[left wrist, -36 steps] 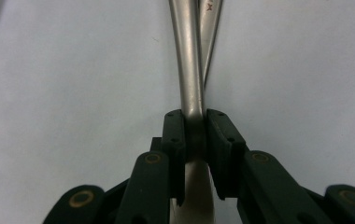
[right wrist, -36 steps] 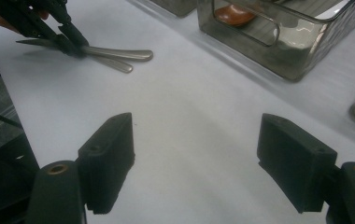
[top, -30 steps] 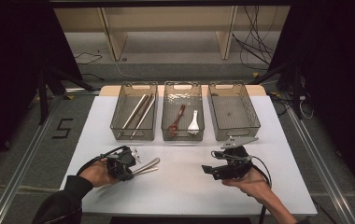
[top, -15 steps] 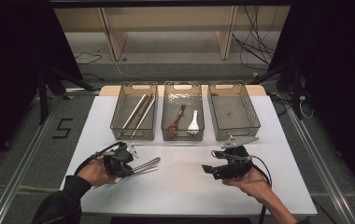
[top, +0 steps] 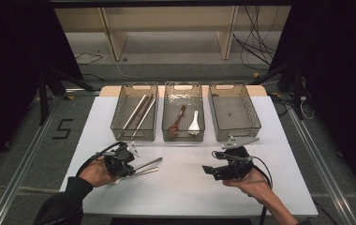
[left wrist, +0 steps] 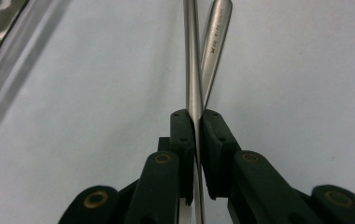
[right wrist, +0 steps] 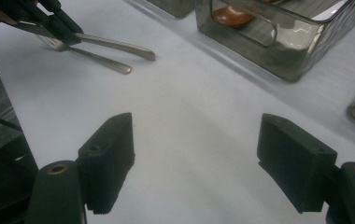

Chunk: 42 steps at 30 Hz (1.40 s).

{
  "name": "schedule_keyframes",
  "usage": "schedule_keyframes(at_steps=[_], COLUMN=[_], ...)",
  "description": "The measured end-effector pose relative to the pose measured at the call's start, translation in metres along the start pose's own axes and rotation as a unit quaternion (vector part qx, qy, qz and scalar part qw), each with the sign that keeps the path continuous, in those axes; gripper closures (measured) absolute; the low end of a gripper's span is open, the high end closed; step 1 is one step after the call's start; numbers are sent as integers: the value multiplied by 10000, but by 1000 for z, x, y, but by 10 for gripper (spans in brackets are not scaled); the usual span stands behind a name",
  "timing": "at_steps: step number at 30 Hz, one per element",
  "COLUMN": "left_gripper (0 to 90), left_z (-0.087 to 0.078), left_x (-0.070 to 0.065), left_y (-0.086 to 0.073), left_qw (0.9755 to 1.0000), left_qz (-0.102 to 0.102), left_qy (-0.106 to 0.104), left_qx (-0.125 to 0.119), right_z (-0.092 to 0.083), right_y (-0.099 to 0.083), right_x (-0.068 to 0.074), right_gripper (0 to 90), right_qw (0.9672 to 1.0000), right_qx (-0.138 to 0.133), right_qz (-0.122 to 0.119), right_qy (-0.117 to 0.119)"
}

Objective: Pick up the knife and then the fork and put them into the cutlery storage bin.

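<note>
The left tool (top: 128, 165) has just been closing and now pinches one steel utensil handle (left wrist: 193, 70) between its pads at the near left of the bench (top: 181, 187). A second steel utensil (left wrist: 214, 42) lies just beside it, almost touching. From the right gripper view the nearer piece looks like a fork.

The right tool (right wrist: 194, 163) hovers with its jaws wide and nothing between them, near the right side of the bench.

Three clear bins stand at the far side: the left bin (top: 120, 123) holds long steel pieces, the middle bin (top: 166, 119) spoons, and the right bin (top: 256, 123) looks bare.

To lift well, I judge the grip should stay firm on the one handle, rising straight so the neighbour isn't dragged along.
</note>
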<state>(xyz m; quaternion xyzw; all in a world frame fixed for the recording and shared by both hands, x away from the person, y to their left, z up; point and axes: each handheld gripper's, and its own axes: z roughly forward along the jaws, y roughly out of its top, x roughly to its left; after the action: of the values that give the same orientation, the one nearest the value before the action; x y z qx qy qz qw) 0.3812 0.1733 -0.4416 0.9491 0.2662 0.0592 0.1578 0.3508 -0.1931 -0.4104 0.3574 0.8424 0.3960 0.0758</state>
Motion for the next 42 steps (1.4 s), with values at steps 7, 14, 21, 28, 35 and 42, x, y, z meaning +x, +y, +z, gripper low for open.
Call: schedule_keyframes(at_steps=[7,14,21,28,35,42], left_gripper=[841,843,844,845,847,848], left_z=[-10,-12,-19,-19,-20,-22], left_x=[-2,-10,-26,-55,-79,-90], left_y=[3,7,19,35,49,54], left_qw=[9997,9992,9972,9932,9874,9831], left_qz=[-86,-10,200,707,1102,1329], left_qy=[-56,-261,-552,-777,-1002,-1117], left_qx=[-238,-298,-473,-491,-540,-574], right_z=[0,0,3,11,24,38], right_y=[0,1,5,13,13,11], right_x=[0,2,7,27,44,54], right_gripper=[284,284,284,284,288,327], right_qw=[10000,10000,9999,9963,9868,9744], right_qx=[-18,-13,-43,-40,284,759], right_qz=[-4,8,-99,-715,-1369,-1825], right_qy=[23,42,124,465,812,1070])
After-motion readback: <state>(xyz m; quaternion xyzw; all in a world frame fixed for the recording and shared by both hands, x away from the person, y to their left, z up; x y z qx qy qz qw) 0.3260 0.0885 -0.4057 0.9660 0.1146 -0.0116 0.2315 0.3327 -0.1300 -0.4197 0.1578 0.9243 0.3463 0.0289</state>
